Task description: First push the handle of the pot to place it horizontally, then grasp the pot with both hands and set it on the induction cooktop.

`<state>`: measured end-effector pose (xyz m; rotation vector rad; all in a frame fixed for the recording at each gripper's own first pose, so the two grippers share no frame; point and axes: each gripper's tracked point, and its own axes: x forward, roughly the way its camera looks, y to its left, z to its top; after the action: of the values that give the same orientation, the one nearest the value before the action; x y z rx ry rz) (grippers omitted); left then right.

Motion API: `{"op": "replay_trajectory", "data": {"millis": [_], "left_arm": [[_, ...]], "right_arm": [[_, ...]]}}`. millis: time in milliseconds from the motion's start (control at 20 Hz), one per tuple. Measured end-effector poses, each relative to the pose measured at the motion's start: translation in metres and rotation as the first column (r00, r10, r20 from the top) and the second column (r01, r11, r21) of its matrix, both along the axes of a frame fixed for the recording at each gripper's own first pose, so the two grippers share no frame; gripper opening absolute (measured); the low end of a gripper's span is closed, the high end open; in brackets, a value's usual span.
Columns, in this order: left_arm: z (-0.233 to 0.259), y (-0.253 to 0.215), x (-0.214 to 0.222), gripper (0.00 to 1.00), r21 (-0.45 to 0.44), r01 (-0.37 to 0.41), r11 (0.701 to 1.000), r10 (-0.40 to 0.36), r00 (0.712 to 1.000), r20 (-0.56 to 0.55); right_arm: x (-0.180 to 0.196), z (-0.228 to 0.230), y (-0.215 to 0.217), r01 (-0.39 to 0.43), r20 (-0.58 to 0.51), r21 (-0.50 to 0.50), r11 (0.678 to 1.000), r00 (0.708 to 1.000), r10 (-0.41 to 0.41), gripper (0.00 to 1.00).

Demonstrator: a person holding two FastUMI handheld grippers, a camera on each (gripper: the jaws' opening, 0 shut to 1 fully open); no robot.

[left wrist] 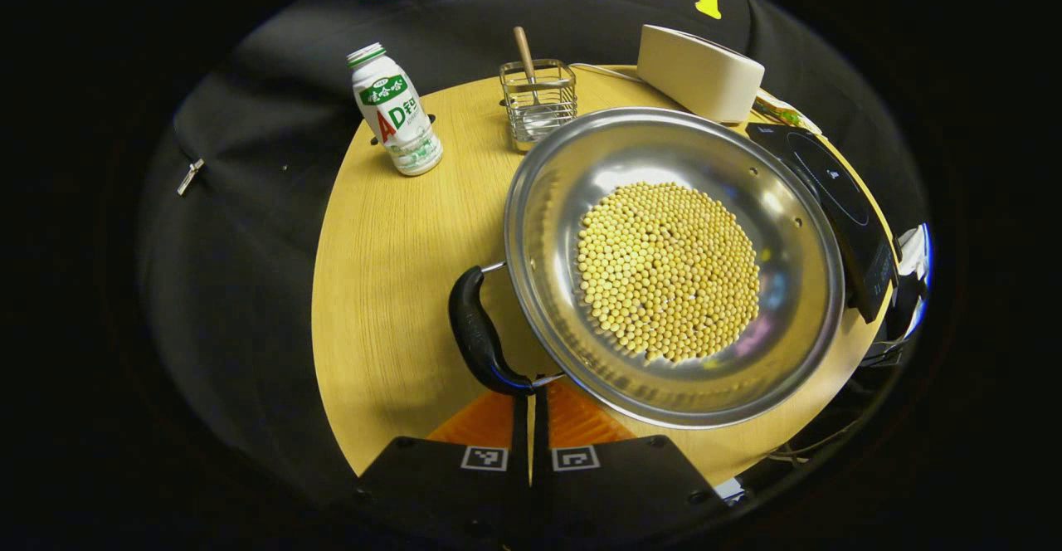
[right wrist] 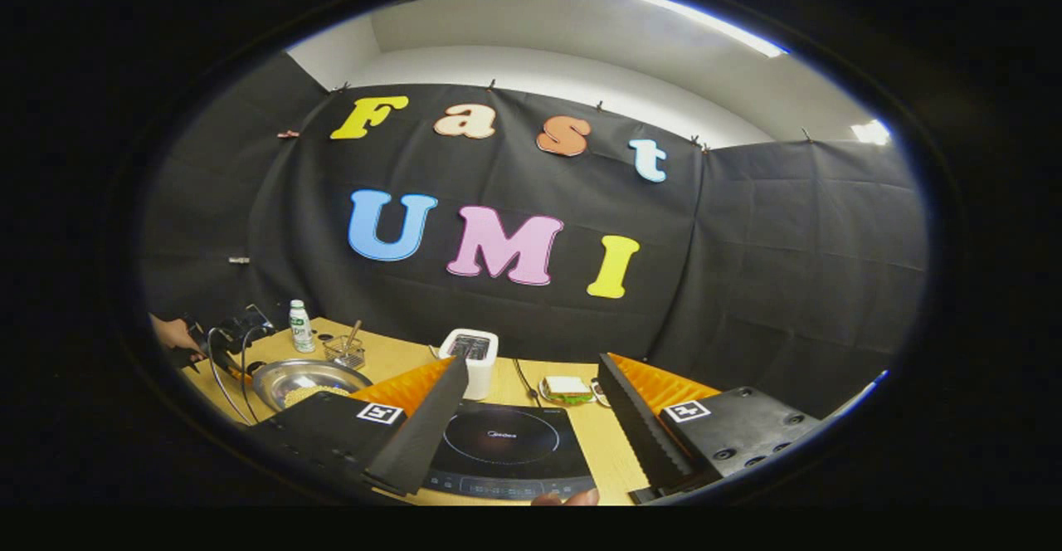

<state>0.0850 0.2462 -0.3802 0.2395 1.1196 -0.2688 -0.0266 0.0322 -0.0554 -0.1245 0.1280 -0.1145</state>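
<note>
A steel pot (left wrist: 531, 227) with yellow beans (left wrist: 668, 273) in it stands on the round wooden table. Its black handle (left wrist: 474, 327) curves along the near left rim. My left gripper (left wrist: 531, 393) is shut, and its tips touch the handle's lower end. The black induction cooktop (left wrist: 838, 194) lies just right of the pot. In the right gripper view my right gripper (right wrist: 531, 362) stands open above the cooktop (right wrist: 502, 443), nothing between its fingers. The pot (right wrist: 274, 375) is far left there, with the other gripper (right wrist: 236, 327) and a hand (right wrist: 170, 334) beside it.
A white drink bottle (left wrist: 394, 111), a wire basket (left wrist: 539, 103) holding a wooden-handled utensil and a cream box (left wrist: 701, 70) stand behind the pot. A plate with a sandwich (right wrist: 567, 388) sits behind the cooktop. The table's edge curves close on the left.
</note>
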Motion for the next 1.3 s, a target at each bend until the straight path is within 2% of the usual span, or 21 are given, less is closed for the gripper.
{"op": "replay_trajectory", "data": {"millis": [350, 500, 650, 750, 800, 850, 900, 1000, 1050, 1100, 1150, 1200, 1300], "left_arm": [[0.0, 0.014, 0.023, 0.05, 0.041, 0.011, 0.999, -0.012, 0.999, 0.035], [0.015, 0.032, 0.023, 0.05, 0.075, -0.048, 0.996, 0.036, 0.988, 0.149], [0.039, 0.056, 0.013, 0.06, 0.105, -0.103, 0.989, 0.071, 0.959, 0.276], [0.057, 0.061, 0.007, 0.23, 0.081, -0.116, 0.99, 0.082, 0.936, 0.343], [0.066, 0.059, 0.005, 0.38, 0.058, -0.114, 0.992, 0.085, 0.924, 0.372], [0.075, 0.057, 0.003, 0.3, 0.03, -0.114, 0.993, 0.093, 0.912, 0.399], [0.082, 0.052, 0.003, 0.48, -0.009, -0.109, 0.994, 0.103, 0.901, 0.421], [0.097, 0.041, 0.004, 0.75, -0.094, -0.104, 0.99, 0.136, 0.879, 0.457], [0.101, 0.037, 0.008, 0.72, -0.142, -0.104, 0.984, 0.159, 0.869, 0.468], [0.104, 0.033, 0.012, 0.78, -0.177, -0.113, 0.978, 0.185, 0.861, 0.474], [0.103, 0.033, 0.017, 0.84, -0.197, -0.124, 0.973, 0.205, 0.853, 0.479], [0.1, 0.032, 0.023, 0.98, -0.207, -0.132, 0.969, 0.218, 0.852, 0.476], [0.093, 0.026, 0.025, 0.95, -0.23, -0.136, 0.964, 0.23, 0.859, 0.457]], "right_arm": [[0.008, -0.017, 0.012, 0.009, -0.042, 0.018, 1.0, 0.999, -0.009, 0.96], [0.015, -0.03, 0.022, -0.001, -0.075, 0.048, 0.999, 0.997, 0.004, 0.96], [0.024, -0.048, 0.034, -0.022, -0.116, 0.067, 0.998, 0.993, 0.03, 0.96], [0.031, -0.061, 0.045, -0.043, -0.148, 0.087, 0.995, 0.987, 0.055, 0.96], [0.034, -0.066, 0.051, -0.052, -0.162, 0.103, 0.993, 0.984, 0.069, 0.98], [0.038, -0.073, 0.058, -0.062, -0.177, 0.123, 0.99, 0.981, 0.084, 0.98], [0.042, -0.081, 0.066, -0.074, -0.198, 0.144, 0.987, 0.975, 0.102, 0.98], [0.05, -0.098, 0.082, -0.098, -0.232, 0.175, 0.98, 0.963, 0.138, 0.98], [0.055, -0.107, 0.09, -0.11, -0.25, 0.189, 0.976, 0.956, 0.156, 0.98], [0.06, -0.117, 0.099, -0.12, -0.269, 0.204, 0.972, 0.947, 0.174, 0.98], [0.065, -0.127, 0.107, -0.129, -0.288, 0.221, 0.967, 0.938, 0.191, 0.98], [0.07, -0.138, 0.115, -0.132, -0.308, 0.239, 0.962, 0.929, 0.204, 0.98], [0.08, -0.162, 0.13, -0.132, -0.35, 0.269, 0.954, 0.909, 0.224, 0.98]]}}
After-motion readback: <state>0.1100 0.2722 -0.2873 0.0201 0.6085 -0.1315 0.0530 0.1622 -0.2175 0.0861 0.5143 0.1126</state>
